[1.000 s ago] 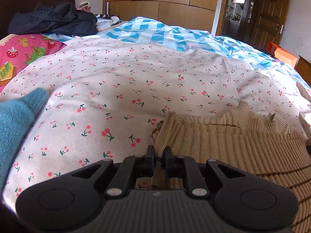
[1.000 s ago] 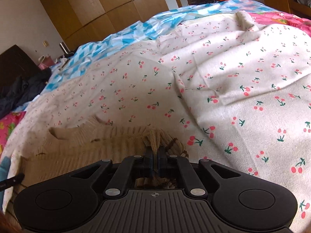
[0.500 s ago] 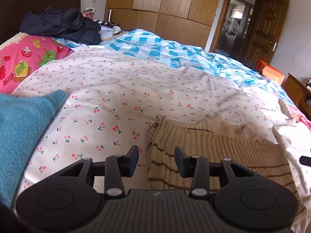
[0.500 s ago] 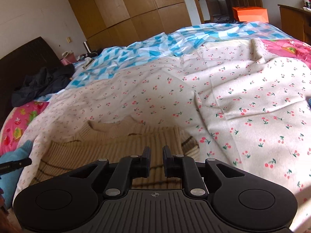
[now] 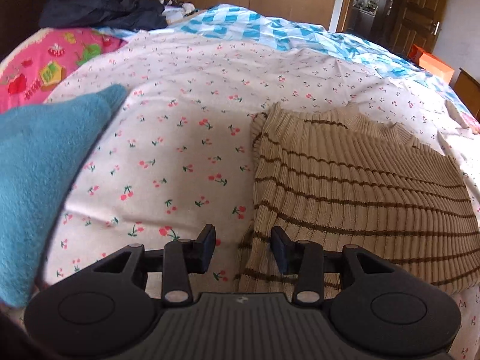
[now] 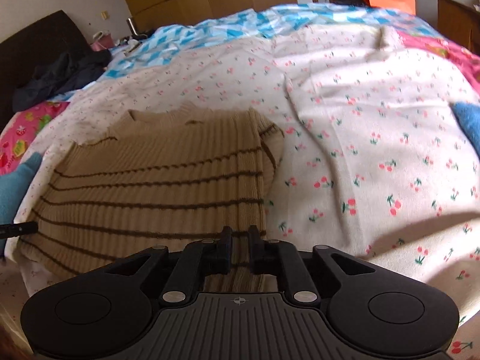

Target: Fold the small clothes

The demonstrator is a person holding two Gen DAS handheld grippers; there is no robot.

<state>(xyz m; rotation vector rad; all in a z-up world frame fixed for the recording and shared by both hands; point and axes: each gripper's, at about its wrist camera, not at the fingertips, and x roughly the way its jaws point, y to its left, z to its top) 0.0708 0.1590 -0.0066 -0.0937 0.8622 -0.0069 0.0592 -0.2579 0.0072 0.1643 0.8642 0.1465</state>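
A beige ribbed sweater with thin brown stripes [image 5: 354, 186] lies folded flat on the cherry-print sheet [image 5: 168, 162]; it also shows in the right wrist view [image 6: 156, 186]. My left gripper [image 5: 243, 247] is open and empty, raised over the sweater's near left edge. My right gripper [image 6: 240, 244] is open with a narrow gap, raised above the sweater's near right edge, holding nothing. A tip of the left gripper [image 6: 18, 228] shows at the left edge of the right wrist view.
A blue fuzzy garment [image 5: 39, 174] lies left of the sweater, and another blue piece [image 6: 468, 120] lies at the far right. A dark jacket [image 5: 102, 9] sits by the headboard. A blue checkered quilt [image 5: 270, 30], a pink blanket [image 5: 45, 66] and wardrobes lie beyond.
Both grippers were shut on the sweater's far corners a second ago. They let go, opened and drew back toward the near edge. The sweater now lies folded flat.
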